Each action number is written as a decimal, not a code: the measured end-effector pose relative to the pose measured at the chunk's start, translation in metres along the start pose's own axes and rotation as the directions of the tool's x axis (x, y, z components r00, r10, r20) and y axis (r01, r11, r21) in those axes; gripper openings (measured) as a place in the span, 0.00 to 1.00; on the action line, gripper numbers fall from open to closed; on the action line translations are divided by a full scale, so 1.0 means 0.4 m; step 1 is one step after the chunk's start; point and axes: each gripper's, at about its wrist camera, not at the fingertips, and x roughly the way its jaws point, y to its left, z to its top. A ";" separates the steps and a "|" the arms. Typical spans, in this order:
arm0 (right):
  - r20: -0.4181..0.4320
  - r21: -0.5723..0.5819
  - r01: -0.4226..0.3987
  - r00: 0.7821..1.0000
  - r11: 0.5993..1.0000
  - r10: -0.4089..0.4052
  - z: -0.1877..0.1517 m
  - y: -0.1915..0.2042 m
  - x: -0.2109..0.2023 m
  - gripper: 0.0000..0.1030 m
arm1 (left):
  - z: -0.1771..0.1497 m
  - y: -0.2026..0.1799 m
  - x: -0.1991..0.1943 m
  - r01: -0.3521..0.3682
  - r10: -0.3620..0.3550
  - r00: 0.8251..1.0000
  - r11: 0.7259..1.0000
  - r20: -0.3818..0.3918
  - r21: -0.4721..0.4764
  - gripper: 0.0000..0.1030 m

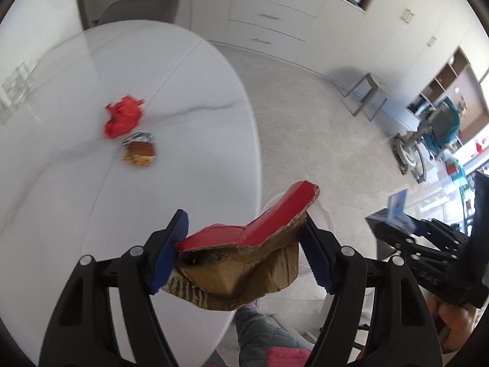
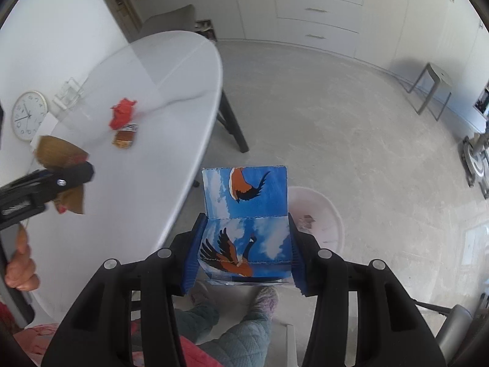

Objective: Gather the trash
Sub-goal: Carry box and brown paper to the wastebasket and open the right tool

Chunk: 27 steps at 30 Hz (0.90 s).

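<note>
My left gripper [image 1: 244, 226] is shut on a torn piece of cardboard [image 1: 244, 269], red on one face and brown on the other, held above the edge of the white table [image 1: 183, 91]. The right wrist view shows that cardboard [image 2: 58, 153] at the left. My right gripper [image 2: 247, 223] is shut on a blue box printed with flying geese [image 2: 244, 192], held over the floor beside the table. A crumpled red paper [image 1: 123, 116] and a brown snack wrapper [image 1: 139, 150] lie on the table. A pale round bin [image 2: 324, 211] stands on the floor just right of the box.
A white wall clock [image 2: 29, 114] and a clear plastic holder [image 2: 68, 91] sit at the table's far left. A grey stool [image 2: 434, 88] stands by the cabinets. The person's legs and slippers [image 2: 266, 299] are below the grippers. A chair stands behind the table.
</note>
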 end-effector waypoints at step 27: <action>0.006 0.095 0.080 0.997 0.992 -0.081 -0.051 -0.346 0.007 0.88 | -0.039 -0.379 0.244 0.016 0.010 0.988 0.986 -0.156 0.164 0.78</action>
